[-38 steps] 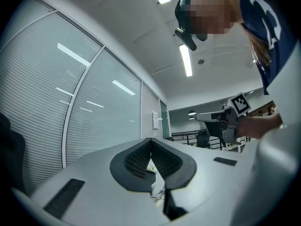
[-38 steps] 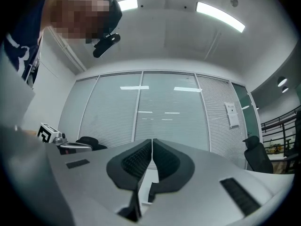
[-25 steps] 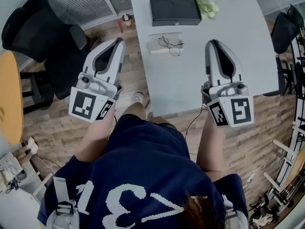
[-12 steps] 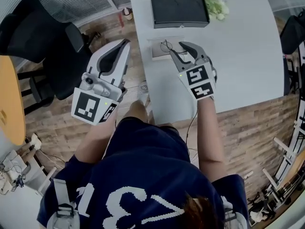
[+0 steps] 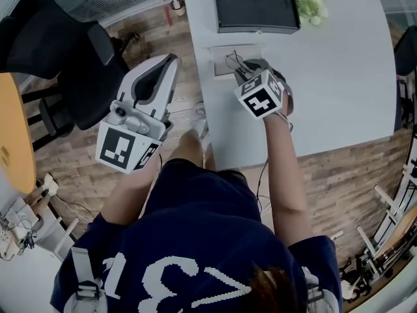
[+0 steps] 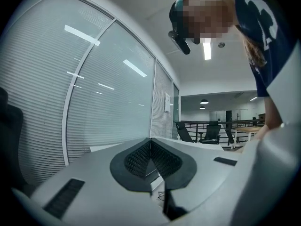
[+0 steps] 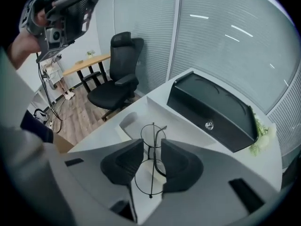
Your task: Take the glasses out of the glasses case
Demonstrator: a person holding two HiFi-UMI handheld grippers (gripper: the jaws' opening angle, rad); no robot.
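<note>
Thin wire-framed round glasses [image 5: 232, 61] [image 7: 149, 179] lie folded on a flat white tray [image 5: 221, 53] [image 7: 129, 121] on the white table [image 5: 339, 83], in front of the black glasses case [image 5: 257, 8] [image 7: 211, 109], whose lid is closed. My right gripper [image 5: 251, 68] [image 7: 151, 146] points steeply down over the glasses. Its jaws are closing, one on each side of the bridge, and a gap still shows at each pad. My left gripper [image 5: 171, 59] [image 6: 150, 141] hangs level off the table's left side over the floor, its tips together and nothing held.
A green plant [image 5: 311, 4] [image 7: 261, 131] lies beside the case at the table's far end. A black office chair [image 5: 65, 47] [image 7: 120, 74] stands left of the table, with a round wooden table [image 5: 12, 135] further left. The near table edge [image 5: 260, 158] runs close to the person's legs.
My right gripper swung from in front of the person's body forward and down onto the glasses, tilting steeply down, and its jaws opened. The left gripper sank only slightly.
</note>
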